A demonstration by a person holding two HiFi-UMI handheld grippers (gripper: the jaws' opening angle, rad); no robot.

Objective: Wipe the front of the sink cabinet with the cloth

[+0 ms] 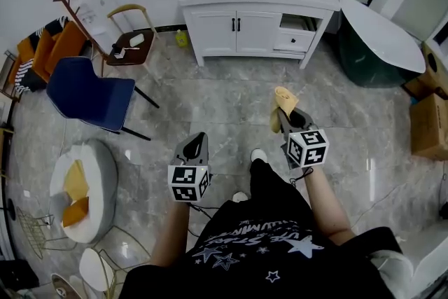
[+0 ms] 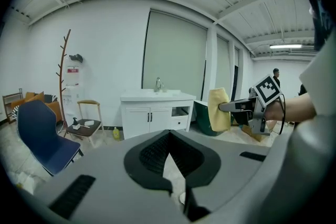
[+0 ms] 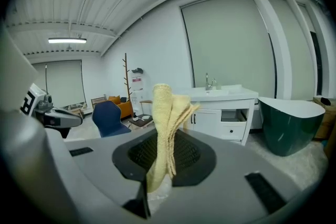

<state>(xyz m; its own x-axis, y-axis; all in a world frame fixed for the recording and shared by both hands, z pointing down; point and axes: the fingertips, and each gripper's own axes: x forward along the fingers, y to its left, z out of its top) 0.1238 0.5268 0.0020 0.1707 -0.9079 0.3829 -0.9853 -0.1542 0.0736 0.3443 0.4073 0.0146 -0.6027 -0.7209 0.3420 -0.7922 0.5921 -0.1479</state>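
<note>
Right gripper view: yellow cloth [image 3: 167,128] folded, pinched upright between jaws.

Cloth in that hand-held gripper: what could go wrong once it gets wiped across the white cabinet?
1. The right hand-held gripper pinches the cloth only by its lower part, so the loose upper folds could flop or slip out under pressure.
2. The dark door handles on the sink cabinet might snag it.
3. A yellow bottle stands on the floor by the cabinet's leg and could get knocked.
</note>
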